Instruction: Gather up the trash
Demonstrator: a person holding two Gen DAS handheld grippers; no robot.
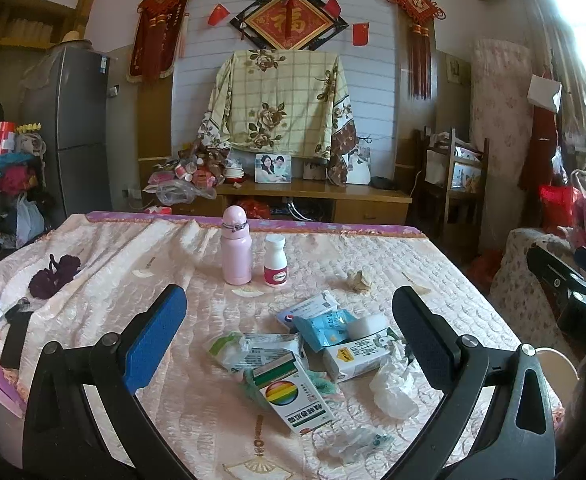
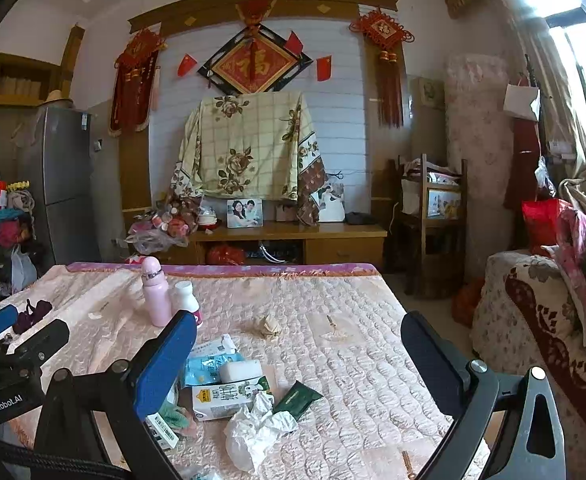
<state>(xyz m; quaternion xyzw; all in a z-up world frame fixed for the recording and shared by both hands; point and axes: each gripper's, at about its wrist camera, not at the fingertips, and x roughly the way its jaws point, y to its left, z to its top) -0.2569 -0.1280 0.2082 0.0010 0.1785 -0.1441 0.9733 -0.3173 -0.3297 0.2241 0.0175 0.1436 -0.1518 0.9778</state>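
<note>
A pile of trash lies on the quilted bed [image 1: 433, 264]: a white box with a rainbow circle [image 1: 293, 394], a milk carton [image 1: 361, 354], a blue wrapper [image 1: 325, 328], crumpled white tissue [image 1: 393, 388] and a brown paper ball [image 1: 359, 280]. My left gripper [image 1: 289, 332] is open and empty above the pile. My right gripper [image 2: 299, 354] is open and empty, to the right of the pile. Its view shows the milk carton [image 2: 229, 396], the tissue [image 2: 257, 428], a dark green packet [image 2: 297, 398] and the paper ball [image 2: 267, 324].
A pink bottle [image 1: 236, 250] and a white pill bottle [image 1: 275, 260] stand further back on the bed. A dark purple hair tie [image 1: 53, 274] lies at the left. A sofa [image 2: 541, 320] stands to the right of the bed. A wooden cabinet [image 1: 313, 196] is behind.
</note>
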